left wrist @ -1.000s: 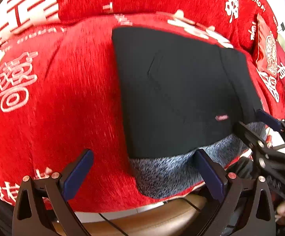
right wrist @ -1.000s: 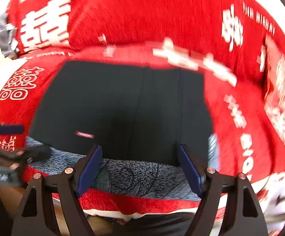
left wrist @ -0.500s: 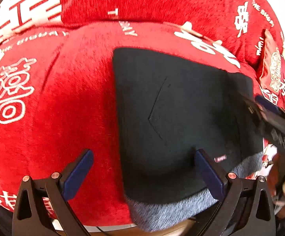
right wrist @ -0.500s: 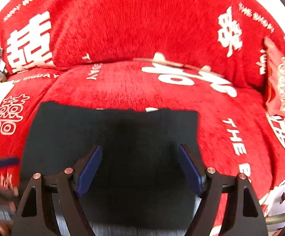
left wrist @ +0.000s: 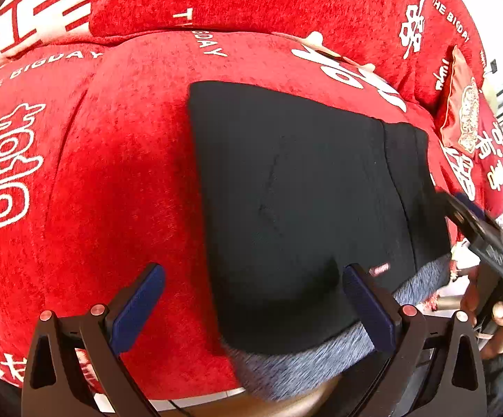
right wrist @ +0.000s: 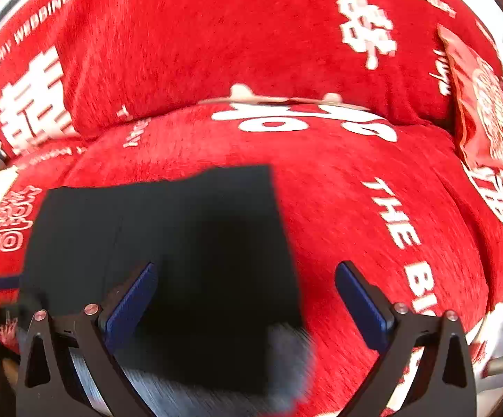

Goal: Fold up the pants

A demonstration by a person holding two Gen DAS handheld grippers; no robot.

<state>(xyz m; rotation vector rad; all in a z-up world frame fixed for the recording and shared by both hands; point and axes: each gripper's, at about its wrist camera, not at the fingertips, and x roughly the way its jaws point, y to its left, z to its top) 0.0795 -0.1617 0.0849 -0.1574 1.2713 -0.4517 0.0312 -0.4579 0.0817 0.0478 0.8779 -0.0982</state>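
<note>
Black folded pants with grey fleece lining [left wrist: 300,208] lying flat on red sofa cover [left wrist: 112,191]; left gripper [left wrist: 251,299] spread, empty; right gripper [right wrist: 246,299] opening, straddling pants' right edge.

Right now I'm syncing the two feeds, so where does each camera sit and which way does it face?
Left wrist: on the left gripper, angled down over the folded black pants on the red sofa cover; its open blue-padded fingers show, plus the right gripper and a hand at the right edge.
Right wrist: on the right gripper, jaws opening with nothing gripped, angled down at the pants' right edge.
Shared: the pants, their grey lining, the cover, a red cushion.
</note>
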